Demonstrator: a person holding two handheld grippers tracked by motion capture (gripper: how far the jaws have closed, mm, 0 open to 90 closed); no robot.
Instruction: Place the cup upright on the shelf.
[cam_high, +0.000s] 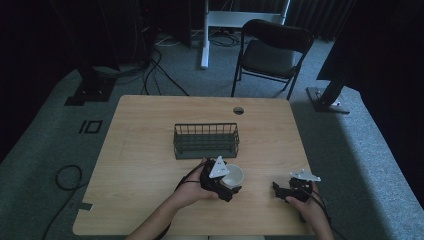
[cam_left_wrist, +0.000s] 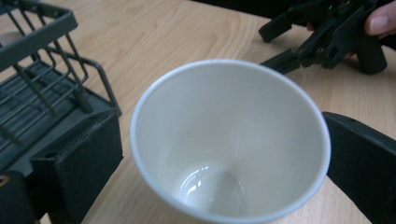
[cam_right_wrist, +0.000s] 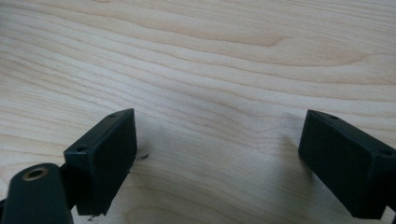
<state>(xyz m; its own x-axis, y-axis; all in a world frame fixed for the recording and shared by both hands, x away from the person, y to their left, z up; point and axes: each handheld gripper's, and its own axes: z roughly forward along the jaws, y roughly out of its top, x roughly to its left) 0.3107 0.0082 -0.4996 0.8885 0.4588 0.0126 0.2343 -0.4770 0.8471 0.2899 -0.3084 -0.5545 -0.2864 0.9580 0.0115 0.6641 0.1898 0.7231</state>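
sitting on the near middle of the counter (cam_high: 150, 125), a white cup (cam_high: 233, 175) is standing upright with its mouth open to the ceiling, just in front of the dark wire basket (cam_high: 206, 140). the left claw (cam_high: 231, 186) is reaching in from the near side and is straddling the cup; in the left gripper view the cup (cam_left_wrist: 229, 140) is lying between the two black jaws, the right jaw sitting right at the cup's wall and the left jaw standing just beside it with a sliver of counter showing between. the jaws are standing wide, so the claw is reading as open around the cup rather than pressing on it, though contact on the right side is too close to tell. the basket (cam_left_wrist: 42, 88) is showing at the left of that view, near the cup but apart from it.

the right claw (cam_high: 278, 189) is resting on the counter to the right of the cup, well apart from it, held in the person's right hand (cam_high: 307, 205). in the right gripper view its jaws are gaping open over bare wood (cam_right_wrist: 210, 70), gripping nothing.
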